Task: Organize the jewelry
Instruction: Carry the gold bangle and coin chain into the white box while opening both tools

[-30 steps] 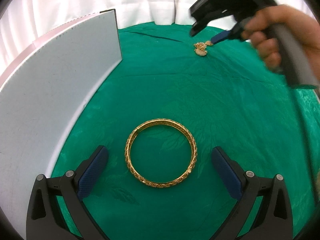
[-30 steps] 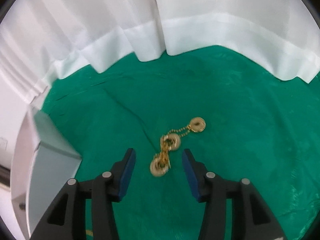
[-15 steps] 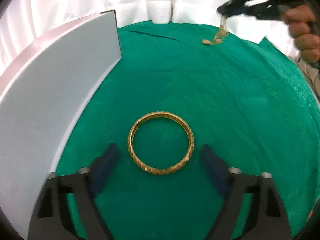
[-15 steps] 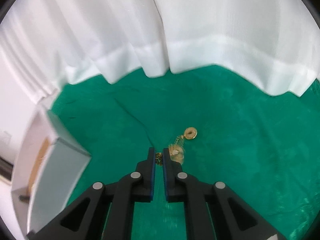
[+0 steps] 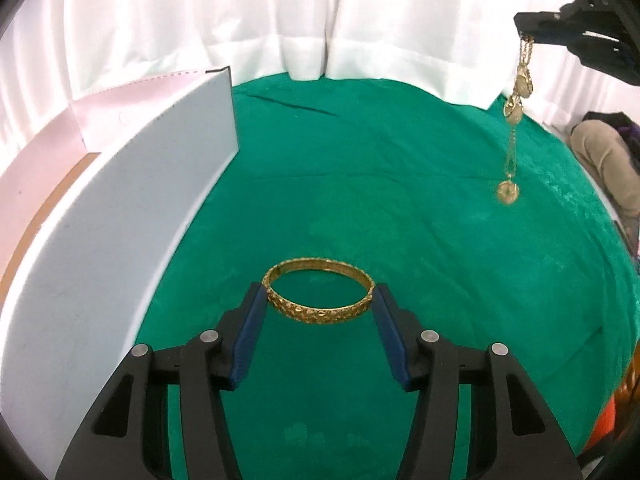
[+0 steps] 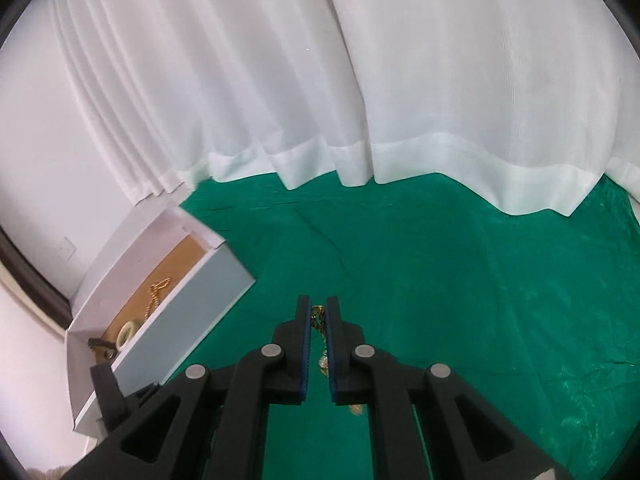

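Between the left gripper (image 5: pixel 318 300) pads sits the gold bangle (image 5: pixel 319 296), pinched across its width, lying flat. Right gripper (image 6: pixel 319 312) pinches the chain (image 5: pixel 516 120), which hangs vertically; white box (image 6: pixel 160 304) lies to its left.

White curtain (image 6: pixel 360 80), green tablecloth (image 5: pixel 360 184)

Both views were evenly and brightly lit by soft, diffuse light; only faint shadows were cast on the green patterned cloth (image 5: pixel 400 208) ahead of the jaws. The pleated white curtain (image 6: pixel 360 80) beyond them was nearly overexposed. Strong fisheye bending and dark vignetting were seen at the edges. Focus was kept sharp centrally.
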`<state>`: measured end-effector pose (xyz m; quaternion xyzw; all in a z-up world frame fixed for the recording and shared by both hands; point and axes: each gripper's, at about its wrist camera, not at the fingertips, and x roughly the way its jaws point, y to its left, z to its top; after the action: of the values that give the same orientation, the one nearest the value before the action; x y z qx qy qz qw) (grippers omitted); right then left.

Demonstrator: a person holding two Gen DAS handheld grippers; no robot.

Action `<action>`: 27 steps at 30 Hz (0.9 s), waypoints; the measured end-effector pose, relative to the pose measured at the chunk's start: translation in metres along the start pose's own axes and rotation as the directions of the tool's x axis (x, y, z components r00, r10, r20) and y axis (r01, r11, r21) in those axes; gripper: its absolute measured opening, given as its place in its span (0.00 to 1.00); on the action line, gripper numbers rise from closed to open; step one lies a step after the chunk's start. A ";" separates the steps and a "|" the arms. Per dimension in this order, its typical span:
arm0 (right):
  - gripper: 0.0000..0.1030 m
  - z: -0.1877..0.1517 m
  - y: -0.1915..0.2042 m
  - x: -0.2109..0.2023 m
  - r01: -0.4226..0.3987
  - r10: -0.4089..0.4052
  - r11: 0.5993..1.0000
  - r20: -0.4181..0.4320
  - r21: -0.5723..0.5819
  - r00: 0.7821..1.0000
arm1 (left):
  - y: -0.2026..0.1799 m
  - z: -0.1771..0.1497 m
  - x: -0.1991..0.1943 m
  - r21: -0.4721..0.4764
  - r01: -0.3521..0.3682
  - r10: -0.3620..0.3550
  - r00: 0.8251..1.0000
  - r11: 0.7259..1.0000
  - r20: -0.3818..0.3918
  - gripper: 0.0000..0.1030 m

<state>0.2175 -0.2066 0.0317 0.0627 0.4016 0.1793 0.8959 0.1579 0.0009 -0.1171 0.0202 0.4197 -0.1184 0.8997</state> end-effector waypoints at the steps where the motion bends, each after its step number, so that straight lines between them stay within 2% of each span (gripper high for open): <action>1: 0.07 -0.002 0.002 -0.006 -0.008 0.008 1.000 0.001 -0.003 1.000 | 0.000 -0.001 -0.004 -0.001 0.005 -0.005 1.000 1.000 0.004 0.53; 7: 0.07 -0.004 0.022 -0.026 -0.048 0.049 0.998 0.013 -0.039 0.999 | 0.007 -0.001 -0.034 -0.054 0.040 -0.039 0.999 0.998 0.027 0.53; 12: 0.07 0.004 0.052 -0.037 -0.106 0.108 0.990 0.017 -0.088 0.994 | 0.015 0.005 -0.087 -0.097 0.071 -0.065 0.996 0.993 0.059 0.53; 16: 0.07 0.024 0.091 -0.042 -0.184 0.189 0.973 0.022 -0.137 0.982 | 0.036 0.009 -0.148 -0.144 0.089 -0.074 0.992 0.986 0.103 0.53; 19: 0.07 0.040 0.125 -0.041 -0.243 0.251 0.953 0.021 -0.179 0.968 | 0.063 0.014 -0.204 -0.178 0.057 -0.029 0.987 0.982 0.158 0.54; 22: 0.07 0.054 0.156 -0.033 -0.298 0.306 0.932 0.008 -0.206 0.952 | 0.098 0.014 -0.246 -0.223 -0.010 0.054 0.980 0.975 0.191 0.54; 25: 0.07 0.066 0.194 -0.021 -0.343 0.353 0.906 -0.007 -0.248 0.936 | 0.132 0.010 -0.267 -0.272 -0.092 0.146 0.972 0.958 0.185 0.54; 27: 0.07 0.072 0.216 -0.009 -0.367 0.376 0.891 -0.021 -0.267 0.926 | 0.155 0.002 -0.266 -0.294 -0.164 0.219 0.962 0.942 0.162 0.52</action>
<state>0.2070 -0.0071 0.1417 0.0202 0.3403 0.3984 0.8515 0.0298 0.2033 0.0766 -0.0767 0.3392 0.0286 0.9371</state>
